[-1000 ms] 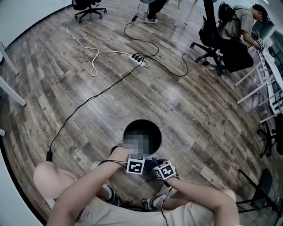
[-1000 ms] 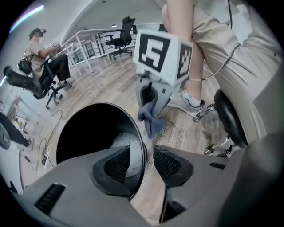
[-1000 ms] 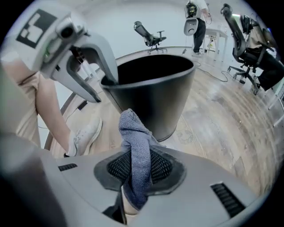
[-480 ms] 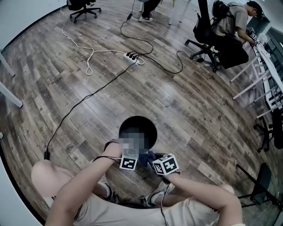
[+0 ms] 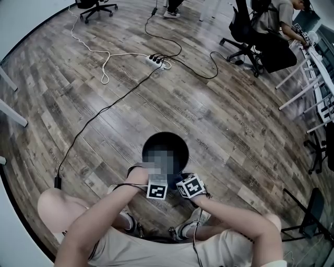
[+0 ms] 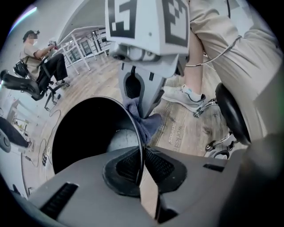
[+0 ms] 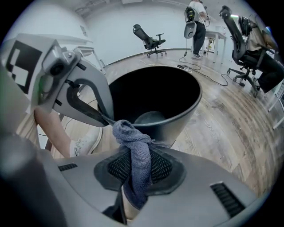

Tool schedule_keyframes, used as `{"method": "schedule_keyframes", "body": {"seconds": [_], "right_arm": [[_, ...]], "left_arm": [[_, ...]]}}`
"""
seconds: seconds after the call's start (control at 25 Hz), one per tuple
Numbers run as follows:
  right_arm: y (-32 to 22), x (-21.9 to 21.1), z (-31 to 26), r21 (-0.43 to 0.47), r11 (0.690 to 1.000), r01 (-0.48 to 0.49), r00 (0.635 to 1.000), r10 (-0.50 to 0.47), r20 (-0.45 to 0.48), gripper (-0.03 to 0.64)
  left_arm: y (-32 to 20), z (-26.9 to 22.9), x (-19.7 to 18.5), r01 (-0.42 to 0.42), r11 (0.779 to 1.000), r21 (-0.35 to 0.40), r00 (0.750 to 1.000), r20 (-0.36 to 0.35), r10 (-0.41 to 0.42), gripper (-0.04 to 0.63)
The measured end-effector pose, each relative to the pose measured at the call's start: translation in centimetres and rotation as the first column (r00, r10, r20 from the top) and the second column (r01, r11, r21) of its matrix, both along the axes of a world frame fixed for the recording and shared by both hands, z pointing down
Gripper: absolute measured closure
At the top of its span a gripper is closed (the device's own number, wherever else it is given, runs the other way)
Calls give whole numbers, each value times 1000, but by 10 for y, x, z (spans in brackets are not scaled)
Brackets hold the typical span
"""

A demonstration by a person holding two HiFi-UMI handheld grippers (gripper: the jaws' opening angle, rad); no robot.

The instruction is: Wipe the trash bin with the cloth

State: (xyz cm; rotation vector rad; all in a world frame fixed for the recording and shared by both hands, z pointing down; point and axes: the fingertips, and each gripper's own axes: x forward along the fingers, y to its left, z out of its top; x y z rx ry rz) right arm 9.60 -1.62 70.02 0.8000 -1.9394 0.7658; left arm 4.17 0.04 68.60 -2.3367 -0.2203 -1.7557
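The black round trash bin [image 5: 177, 147] stands on the wood floor in front of my knees. My left gripper [image 6: 142, 156] is at its near rim. Its jaws have just been closing, and the thin rim [image 6: 143, 133] now runs between the pads, which pinch it. My right gripper [image 7: 136, 167] is shut on a blue-grey cloth [image 7: 133, 146] that bunches up above its pads, just outside the near wall of the bin [image 7: 177, 116]. In the head view the two marker cubes [image 5: 157, 190] [image 5: 190, 186] sit side by side at the rim, hiding the jaws.
A power strip [image 5: 159, 62] and long cables [image 5: 99, 112] lie on the floor beyond the bin. Office chairs [image 5: 250, 36] and a seated person [image 5: 284, 15] are at the far right by white desks. My shoes [image 5: 185, 229] and a stool base [image 6: 222, 142] are close behind.
The right gripper with the cloth has moved up and left toward the bin's near rim, closer to the left gripper. The left gripper has stayed at the rim.
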Motion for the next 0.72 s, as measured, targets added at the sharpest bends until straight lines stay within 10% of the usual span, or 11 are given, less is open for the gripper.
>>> {"method": "schedule_keyframes", "body": {"seconds": [0.72], "right_arm": [[-15,11,157,33,998,-50,995,53,-90,532]], "left_arm": [[-3,-4,13,149,987,-65,988,-27,-151,572]]}}
